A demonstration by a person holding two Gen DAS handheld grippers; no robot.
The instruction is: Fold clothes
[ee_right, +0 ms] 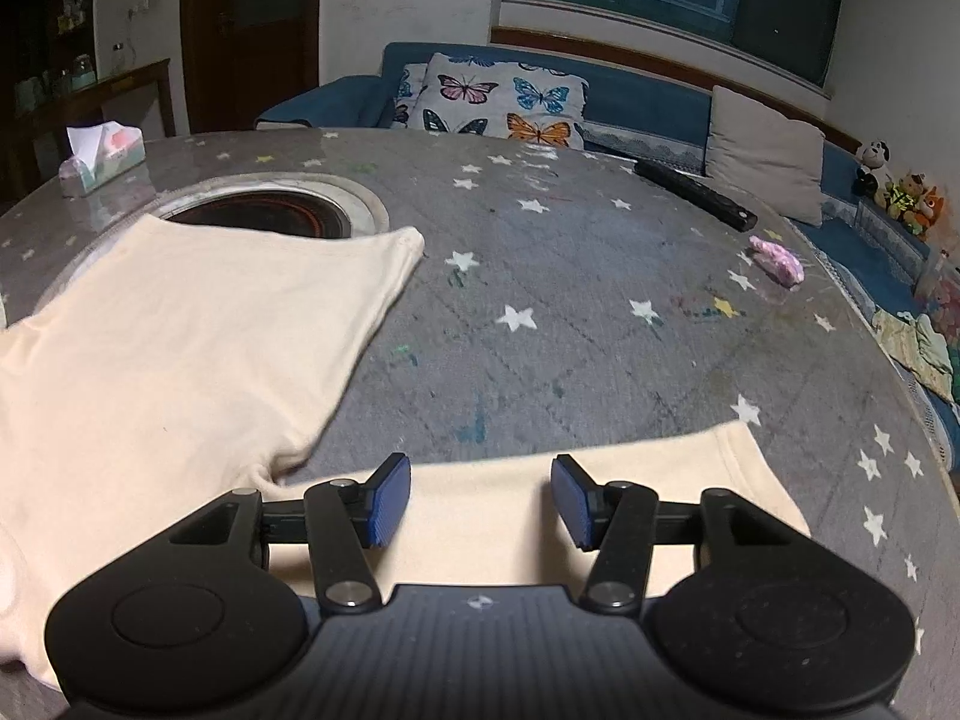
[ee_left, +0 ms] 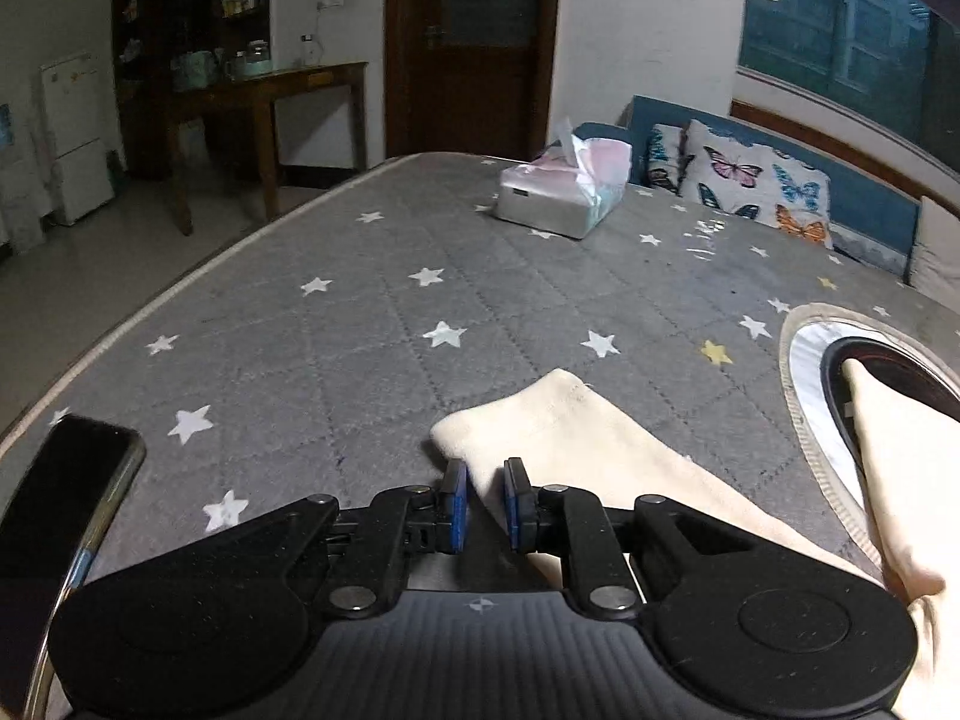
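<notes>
The cream shirt [ee_right: 180, 330] lies flat on the table [ee_right: 570, 312], body toward the left edge. Its left sleeve [ee_left: 540, 426] runs forward between the left tongs [ee_left: 485, 504], nearly closed on its edge. The right tongs [ee_right: 481, 501] gape wide over the right sleeve [ee_right: 660, 480], gripping nothing, with bare table ahead.
</notes>
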